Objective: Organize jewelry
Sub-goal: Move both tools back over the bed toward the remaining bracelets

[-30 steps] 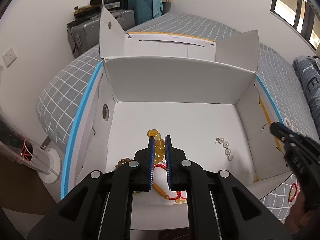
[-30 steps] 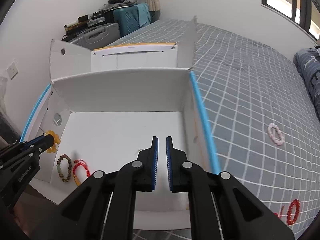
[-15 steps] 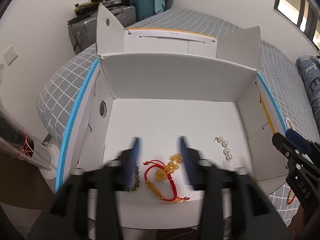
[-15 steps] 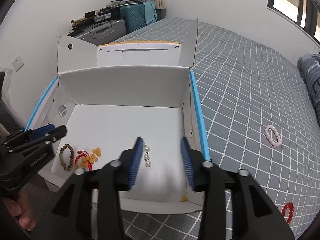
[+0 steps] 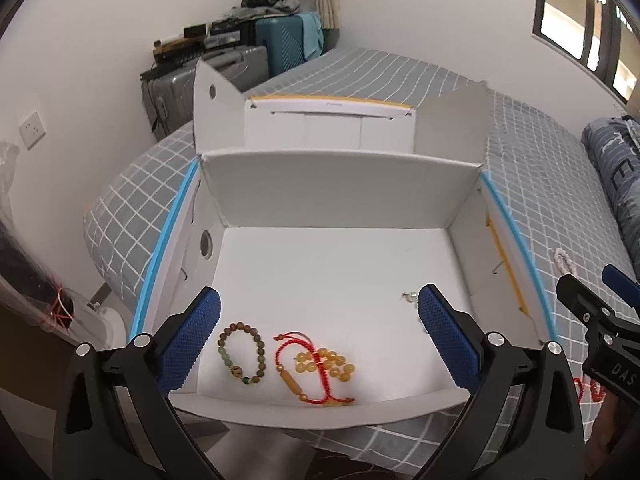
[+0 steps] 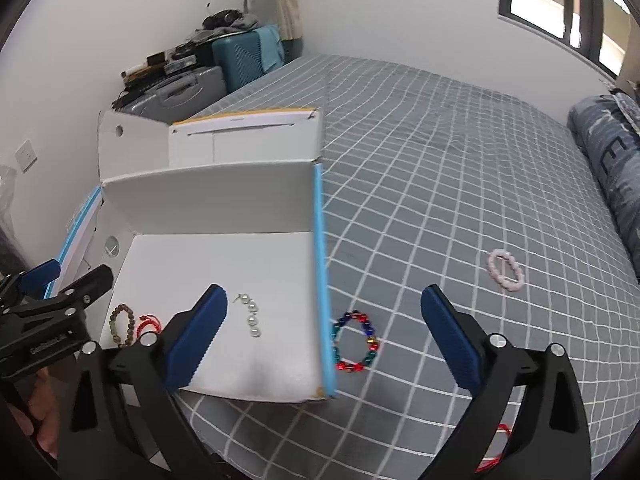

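While both hand-held tools hang above the near edge of the white cardboard box (image 5: 332, 188), each has its blue-padded jaws spread wide and holds nothing. The left gripper (image 5: 318, 330) is positioned over the box floor, with its fingers flanking three items near the front wall. These are a brown wooden bead bracelet (image 5: 241, 353) at the left, a red cord bracelet (image 5: 308, 372) beside it, and a cluster of amber beads (image 5: 328, 362) that lies across the red cord. A pearl strand (image 6: 251, 316) lies on the box floor nearer the right wall, apart from those three; in the left wrist view it is mostly hidden behind the right finger.

The right gripper (image 6: 324, 330) is positioned over the blue-edged right wall of the box, straddling it. A multicoloured bead bracelet (image 6: 355, 342) lies on the grey checked bedsheet (image 6: 440, 184) just outside that wall, between the two fingers in the right wrist view. A pink bead bracelet (image 6: 505, 269) lies farther right on the sheet, well apart from the box. A red cord item (image 6: 494, 450) is partly visible at the lower right, behind the right finger.
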Motion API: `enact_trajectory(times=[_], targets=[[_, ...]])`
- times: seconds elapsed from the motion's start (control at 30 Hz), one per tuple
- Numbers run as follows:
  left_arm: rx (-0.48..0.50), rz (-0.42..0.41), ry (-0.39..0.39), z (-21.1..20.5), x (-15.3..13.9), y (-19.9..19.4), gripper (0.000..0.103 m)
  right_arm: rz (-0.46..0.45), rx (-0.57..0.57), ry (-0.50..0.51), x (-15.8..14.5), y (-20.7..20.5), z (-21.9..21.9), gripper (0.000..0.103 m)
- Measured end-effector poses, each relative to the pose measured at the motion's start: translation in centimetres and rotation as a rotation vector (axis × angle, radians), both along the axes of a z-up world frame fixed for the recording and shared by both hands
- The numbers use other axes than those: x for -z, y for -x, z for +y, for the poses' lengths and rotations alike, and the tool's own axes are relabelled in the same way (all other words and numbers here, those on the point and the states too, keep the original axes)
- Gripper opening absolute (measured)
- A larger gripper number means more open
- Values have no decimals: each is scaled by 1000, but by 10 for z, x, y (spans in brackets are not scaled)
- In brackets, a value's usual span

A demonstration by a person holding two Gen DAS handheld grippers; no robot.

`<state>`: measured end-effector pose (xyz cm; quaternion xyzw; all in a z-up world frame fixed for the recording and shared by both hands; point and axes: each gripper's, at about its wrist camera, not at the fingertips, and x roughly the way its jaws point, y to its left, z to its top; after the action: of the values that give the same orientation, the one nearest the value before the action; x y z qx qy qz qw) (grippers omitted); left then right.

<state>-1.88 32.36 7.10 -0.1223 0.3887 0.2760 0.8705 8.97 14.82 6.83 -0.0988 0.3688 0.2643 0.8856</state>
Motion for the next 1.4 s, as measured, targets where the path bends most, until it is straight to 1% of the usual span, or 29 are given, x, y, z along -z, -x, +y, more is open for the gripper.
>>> enact_trajectory(times=[0.2, 0.5, 0.73, 0.83, 0.93, 1.03, 1.1, 1.23, 1.4], targets=[[56, -33, -8, -33, -18, -9, 97, -25, 47, -3, -13, -4, -39, 95], [174, -69, -15, -105, -43, -36, 97, -43, 152, 1, -30, -15, -118, 95], [263, -79, -5, -160, -47, -61, 97, -46, 227, 14, -32, -19, -179, 95], [312, -73, 8, -188, -41, -75, 97, -37, 260, 31, -25, -21, -203, 95], [350, -57, 3, -210, -33, -90, 97, -17, 294, 47, -14, -25, -228, 95], [390, -37, 14, -236, -19, -109, 97, 12, 331, 55, 2, -29, -253, 95], [402, -28, 31, -245, -10, -118, 97, 33, 352, 69, 16, -33, -268, 95], [421, 16, 49, -266, 22, -139, 97, 85, 376, 88, 45, -37, -291, 95], [397, 65, 80, -271, 64, -159, 97, 157, 385, 84, 83, -39, -308, 95]])
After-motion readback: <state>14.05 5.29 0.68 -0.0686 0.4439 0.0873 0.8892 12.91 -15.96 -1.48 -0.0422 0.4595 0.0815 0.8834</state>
